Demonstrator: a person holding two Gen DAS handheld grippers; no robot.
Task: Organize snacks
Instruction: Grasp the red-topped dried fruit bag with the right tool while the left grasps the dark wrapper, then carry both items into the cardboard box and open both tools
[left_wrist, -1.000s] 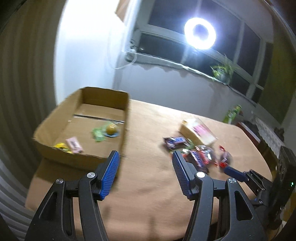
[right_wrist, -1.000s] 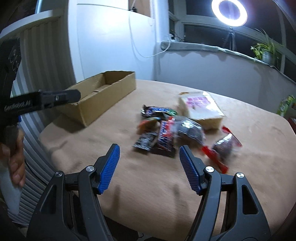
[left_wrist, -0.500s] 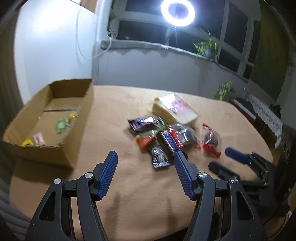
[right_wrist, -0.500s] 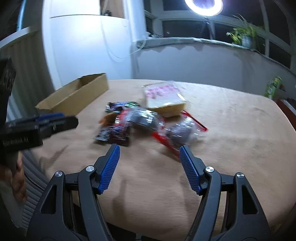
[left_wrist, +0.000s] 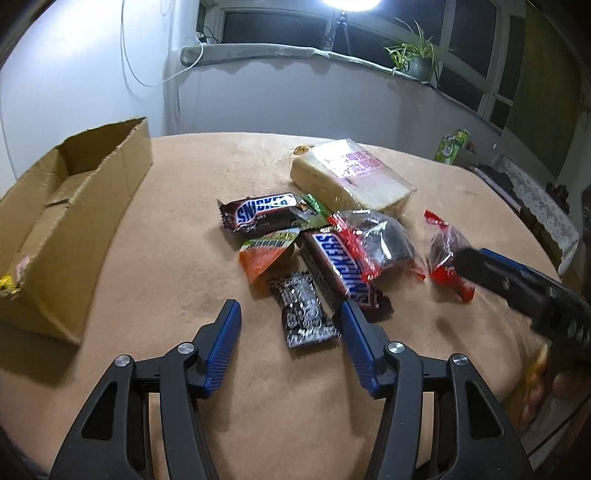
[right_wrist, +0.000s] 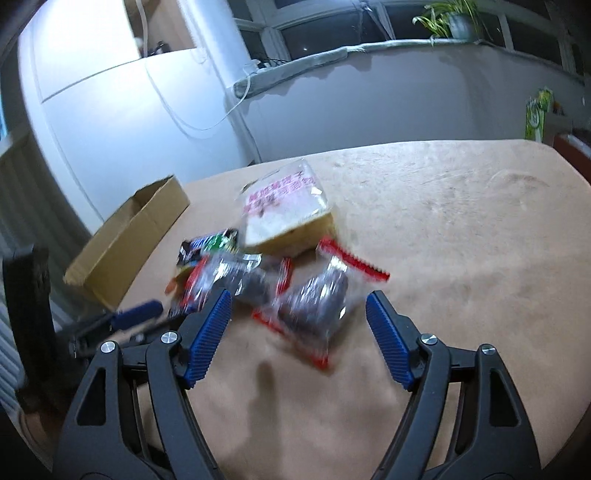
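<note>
A pile of snacks lies mid-table: two Snickers bars (left_wrist: 343, 269), an orange packet (left_wrist: 264, 253), a black patterned packet (left_wrist: 303, 314), two clear red-edged bags (left_wrist: 448, 254) and a wrapped sandwich pack (left_wrist: 351, 177). My left gripper (left_wrist: 290, 317) is open and empty, its fingers either side of the black packet's near end. My right gripper (right_wrist: 299, 308) is open and empty, just before a red-edged bag (right_wrist: 314, 302). The cardboard box (left_wrist: 62, 218) stands at the left and holds a few small snacks.
The tan cloth-covered table (left_wrist: 184, 177) ends close behind my grippers. A wall and windowsill with a potted plant (left_wrist: 415, 61) lie beyond the far edge. A green carton (left_wrist: 452, 146) stands off the table at the right. The right gripper's fingers (left_wrist: 517, 280) show at the left view's right edge.
Both grippers have moved in closer to the snack pile, both still open. The left one has swung right, away from the box; the right one now frames the red-edged bag.
</note>
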